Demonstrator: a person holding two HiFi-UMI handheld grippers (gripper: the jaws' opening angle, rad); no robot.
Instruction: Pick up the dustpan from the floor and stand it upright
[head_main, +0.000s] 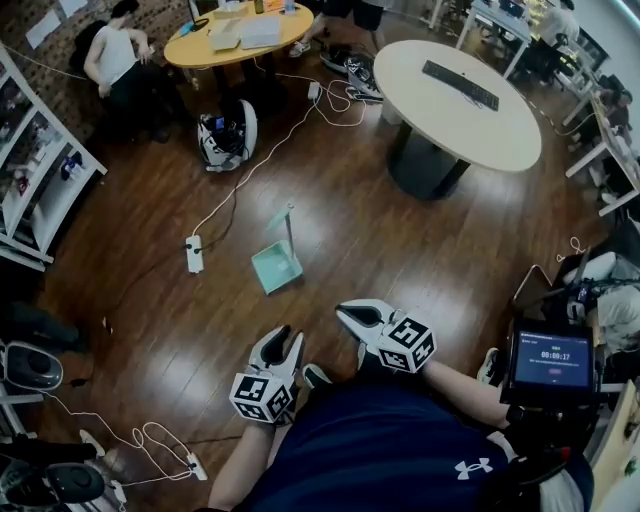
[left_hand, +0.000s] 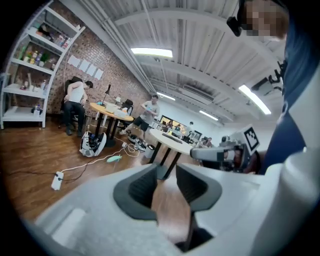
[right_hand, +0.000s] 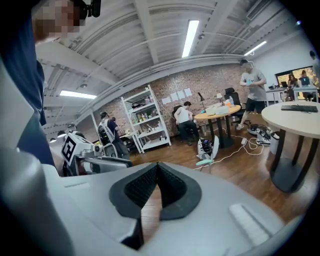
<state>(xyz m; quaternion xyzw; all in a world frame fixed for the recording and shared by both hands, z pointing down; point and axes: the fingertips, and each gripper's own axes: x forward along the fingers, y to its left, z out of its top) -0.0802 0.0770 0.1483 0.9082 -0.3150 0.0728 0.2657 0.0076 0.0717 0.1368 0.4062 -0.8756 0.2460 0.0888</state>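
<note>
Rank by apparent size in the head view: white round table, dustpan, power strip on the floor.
1. white round table
2. dustpan
3. power strip
The table sits farther off yet clearly looks largest.

Glossy wooden floor (head_main: 400, 250); smooth mint plastic dustpan (head_main: 276, 266); matt white tabletop (head_main: 420, 120); rough brick wall (right_hand: 215, 80).

A timer figure, seemingly 00:09:17, is shown in white on the blue screen (head_main: 553, 360) at the right edge of the head view; the smaller line above it cannot be read. A white Under Armour logo (head_main: 472, 467) is printed on the person's dark blue shirt (head_main: 380, 440). Black-and-white square markers, without letters, are carried on the cubes of the left gripper (head_main: 285, 337) and the right gripper (head_main: 341, 311). The paper sheets (left_hand: 84, 65) pinned to the brick wall (left_hand: 115, 80) are too small to be read.
</note>
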